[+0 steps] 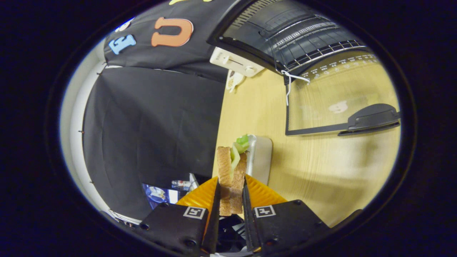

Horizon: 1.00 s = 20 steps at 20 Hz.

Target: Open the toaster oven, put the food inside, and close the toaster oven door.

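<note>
My gripper (231, 191) is shut on a sandwich (230, 167) of two toasted bread slices with green lettuce sticking out at the far end; both orange fingers (203, 194) press its sides. The sandwich is held above a small silver tray (260, 157) lying on the wooden table. Well beyond the fingers stands the black toaster oven (285, 32), rolled sideways in this view. Its glass door (339, 96) hangs fully open, flat over the table, with its black handle (373, 117) at the near end. The wire rack (321, 50) inside shows.
A light wooden table (321, 171) runs from the fingers to the oven. A white device (234, 62) and a small white object (234, 80) sit beside the oven at the table's edge. Black cloth (150, 135) hangs past that edge.
</note>
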### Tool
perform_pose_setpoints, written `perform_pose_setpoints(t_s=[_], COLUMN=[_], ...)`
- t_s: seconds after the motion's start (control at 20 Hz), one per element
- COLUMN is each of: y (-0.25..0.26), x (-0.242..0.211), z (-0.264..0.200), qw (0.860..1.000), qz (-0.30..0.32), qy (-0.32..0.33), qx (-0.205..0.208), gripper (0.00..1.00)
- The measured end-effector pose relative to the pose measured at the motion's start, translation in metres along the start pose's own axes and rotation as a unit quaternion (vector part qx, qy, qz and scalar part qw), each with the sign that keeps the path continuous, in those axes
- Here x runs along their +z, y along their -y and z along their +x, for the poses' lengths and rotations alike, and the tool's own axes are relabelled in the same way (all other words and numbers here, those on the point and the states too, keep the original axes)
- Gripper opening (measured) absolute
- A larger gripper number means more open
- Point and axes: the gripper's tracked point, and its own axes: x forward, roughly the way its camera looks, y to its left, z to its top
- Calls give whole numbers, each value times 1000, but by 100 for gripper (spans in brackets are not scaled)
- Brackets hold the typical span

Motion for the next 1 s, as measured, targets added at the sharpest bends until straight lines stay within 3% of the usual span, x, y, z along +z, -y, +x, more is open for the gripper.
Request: perform_pose_setpoints(t_s=[0.4, 0.7, 0.8, 1.0], y=[-12, -9, 4, 23], x=[23, 67, 89, 125], z=[-25, -49, -62, -108], qw=[994, 975, 961, 902], qz=[-31, 31, 52, 119], qy=[97, 209, 269, 412], qx=[36, 65, 48, 55], gripper=[36, 36, 36, 36])
